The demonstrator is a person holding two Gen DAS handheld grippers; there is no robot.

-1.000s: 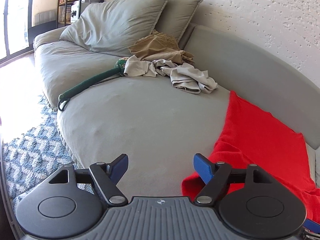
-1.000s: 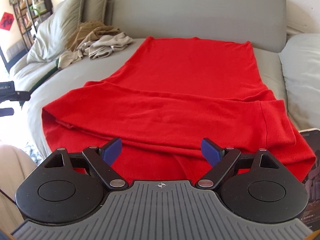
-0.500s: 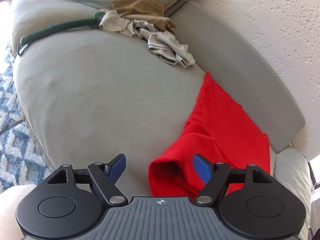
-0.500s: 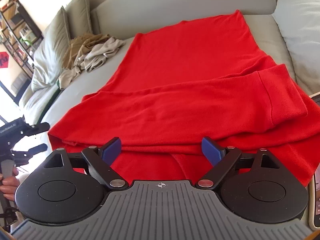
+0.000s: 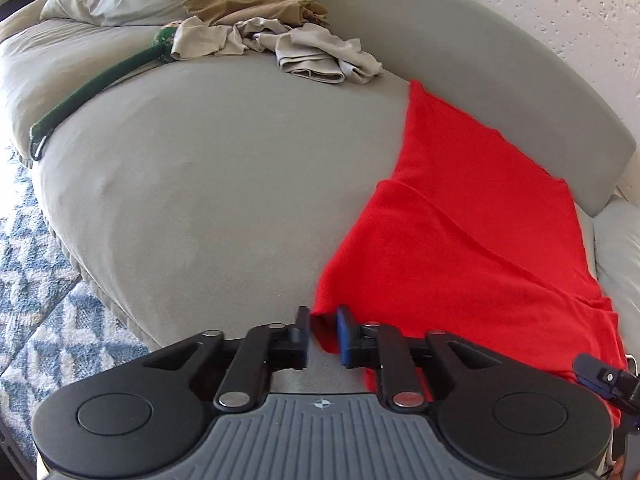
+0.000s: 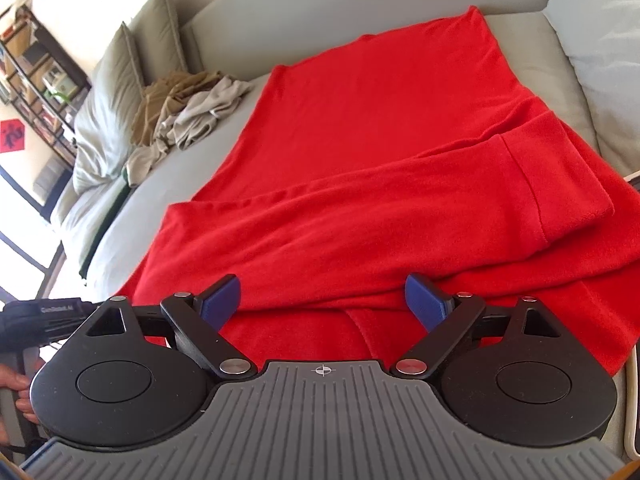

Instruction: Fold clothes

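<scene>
I am closing my left gripper [image 5: 323, 334] jaws on the near corner of the red garment [image 6: 380, 160] lying spread on the sofa [image 5: 208, 184]. My right gripper [image 6: 322, 300] jaws are hanging wide open, empty, over its folded sleeve [image 6: 400, 220]; gripping both layers should keep the fold square.

The spread garment [image 6: 360, 140] lies on the sofa seat [image 5: 220, 200], reaching from the near edge at the frame's bottom to the backrest [image 6: 360, 8] at top. A sleeve [image 6: 400, 220] lies across its lower half. At upper left a heap of clothes [image 6: 192, 112] sits before two cushions [image 6: 116, 92]. Another cushion [image 6: 600, 40] lies at right.
</scene>
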